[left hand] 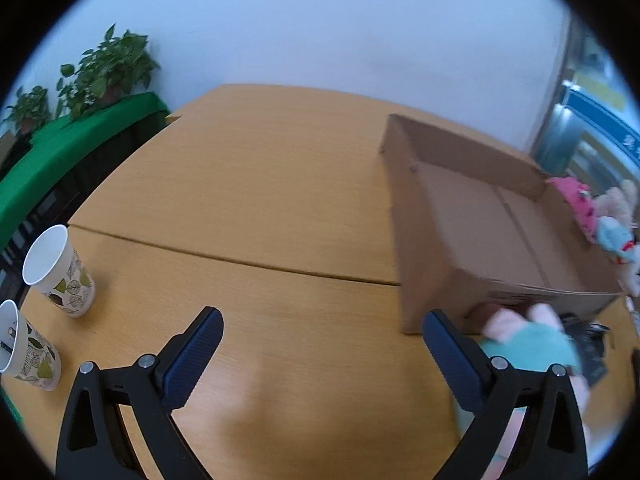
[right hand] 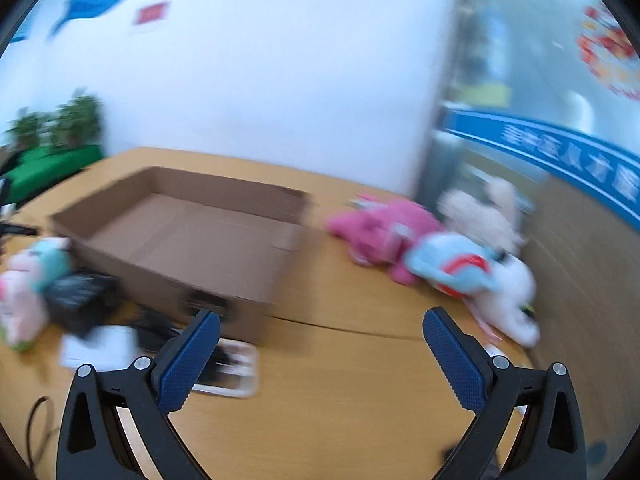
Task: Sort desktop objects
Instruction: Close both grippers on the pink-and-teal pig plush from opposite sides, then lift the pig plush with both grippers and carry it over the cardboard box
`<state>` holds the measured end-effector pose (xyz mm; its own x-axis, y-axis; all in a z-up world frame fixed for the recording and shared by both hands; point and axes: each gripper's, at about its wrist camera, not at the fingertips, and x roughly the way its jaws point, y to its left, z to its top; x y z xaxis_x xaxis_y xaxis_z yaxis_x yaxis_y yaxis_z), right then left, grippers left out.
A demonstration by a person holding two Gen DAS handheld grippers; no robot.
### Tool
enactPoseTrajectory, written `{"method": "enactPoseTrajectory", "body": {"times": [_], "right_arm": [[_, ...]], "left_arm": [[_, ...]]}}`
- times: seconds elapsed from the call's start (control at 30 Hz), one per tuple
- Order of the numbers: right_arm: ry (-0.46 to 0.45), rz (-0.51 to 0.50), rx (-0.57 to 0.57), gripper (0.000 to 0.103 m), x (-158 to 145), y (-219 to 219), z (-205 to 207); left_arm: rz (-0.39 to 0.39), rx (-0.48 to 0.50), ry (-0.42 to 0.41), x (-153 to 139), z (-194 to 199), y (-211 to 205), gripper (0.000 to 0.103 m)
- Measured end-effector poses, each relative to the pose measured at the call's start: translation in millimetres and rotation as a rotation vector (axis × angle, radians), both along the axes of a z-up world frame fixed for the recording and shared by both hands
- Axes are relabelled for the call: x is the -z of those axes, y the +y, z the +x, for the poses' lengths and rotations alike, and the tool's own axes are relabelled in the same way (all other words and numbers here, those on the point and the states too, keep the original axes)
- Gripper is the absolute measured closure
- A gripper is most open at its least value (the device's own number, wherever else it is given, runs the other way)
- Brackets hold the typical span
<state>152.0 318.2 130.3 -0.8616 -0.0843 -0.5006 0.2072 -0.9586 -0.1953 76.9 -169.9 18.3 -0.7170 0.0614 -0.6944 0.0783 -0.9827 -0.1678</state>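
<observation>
Left wrist view only: two patterned paper cups (left hand: 60, 276) upright at far left edge of wooden table (left hand: 256, 184), potted plants (left hand: 108, 68) behind, left gripper (left hand: 322, 344) spread wide and holding nothing over bare wood. Right wrist view only: teal-and-pink plush (right hand: 38, 268) at left beside black item (right hand: 82, 298), phone (right hand: 228, 368) flat just under right gripper (right hand: 320, 344), likewise released and empty, then pink plush (right hand: 380, 228), blue plush (right hand: 452, 264) and white plush (right hand: 508, 296) heaped touching at right. Open cardboard box (right hand: 180, 236) empty, mid-table, blocking straight path; clear wood in front of fingers.
</observation>
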Motion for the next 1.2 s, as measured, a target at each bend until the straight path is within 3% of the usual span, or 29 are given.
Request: {"method": "enactPoseTrajectory", "body": {"times": [0.13,0.23,0.37,0.47,0.6,0.67,0.77,0.93,1.03,1.2], "right_arm": [[-0.071,-0.056,-0.330,0.000,2.8,-92.2,3.4],[-0.130,-0.093,-0.513,0.000,18.6,-160.0,8.4],[-0.305,-0.151,-0.685,0.000,50.9,-233.3,3.9],[-0.369,-0.117,-0.730,0.000,75.4,-270.1,18.5],[-0.447,-0.084,-0.709,0.000,107.4,-298.8,19.3],[-0.468,-0.072,-0.696,0.000,120.8,-310.3,21.7],[-0.428,-0.037,-0.654,0.001,134.5,-315.4,26.4],[-0.415,-0.115,-0.636,0.011,133.6,-296.5,39.9],[-0.384,-0.136,-0.642,0.013,125.2,-287.1,52.1],[-0.217,-0.125,-0.659,0.013,81.3,-270.1,79.0]], "left_arm": [[0.131,0.191,0.005,-15.7,20.1,33.8,0.001],[0.224,0.286,-0.029,-2.7,22.1,46.3,0.001],[0.323,0.344,-0.108,24.3,22.3,56.7,0.001],[0.372,0.354,-0.180,45.2,15.7,55.8,0.001],[0.491,0.387,-0.184,57.6,14.8,56.8,0.003],[0.555,0.421,-0.198,64.3,12.0,63.4,0.017],[0.508,0.431,-0.177,59.7,16.3,73.4,0.020],[0.462,0.438,-0.140,42.0,26.5,84.2,0.025],[0.420,0.445,-0.058,17.2,38.8,91.9,0.026],[0.342,0.473,0.112,-45.8,49.0,104.9,0.026]]}}
